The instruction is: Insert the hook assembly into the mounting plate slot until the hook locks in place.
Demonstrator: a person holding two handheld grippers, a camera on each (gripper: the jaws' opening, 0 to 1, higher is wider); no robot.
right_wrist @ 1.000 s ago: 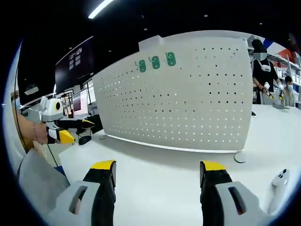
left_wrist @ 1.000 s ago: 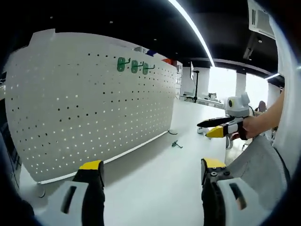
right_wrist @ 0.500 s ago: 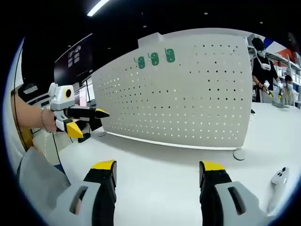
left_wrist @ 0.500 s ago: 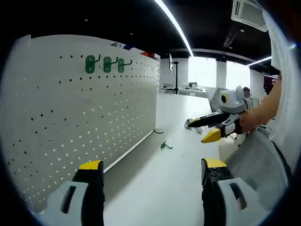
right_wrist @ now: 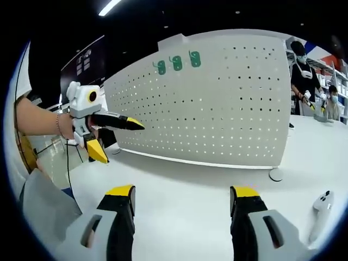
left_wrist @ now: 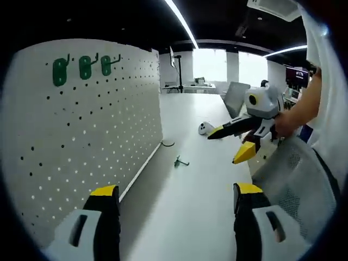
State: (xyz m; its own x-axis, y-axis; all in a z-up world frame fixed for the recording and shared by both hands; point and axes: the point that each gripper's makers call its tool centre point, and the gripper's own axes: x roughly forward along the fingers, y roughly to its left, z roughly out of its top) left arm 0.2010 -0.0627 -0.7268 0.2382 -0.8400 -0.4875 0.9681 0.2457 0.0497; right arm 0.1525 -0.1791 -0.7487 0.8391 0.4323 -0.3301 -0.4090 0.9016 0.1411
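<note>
one pegboard (left_wrist: 81, 136) stands on the worktop (left_wrist: 185, 206) with three green hooks (right_wrist: 176, 63) already in its top row, and one loose hook (left_wrist: 179, 161) lies on the worktop near the board's foot. both the left gripper (left_wrist: 171, 198) and right gripper (right_wrist: 182, 198) have fingers apart and empty, so the likely slip is a skewed pinch on the small, flat-lying hook, which could jam in the slot.

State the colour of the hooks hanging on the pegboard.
Green hooks, clearest in the left gripper view.
</note>
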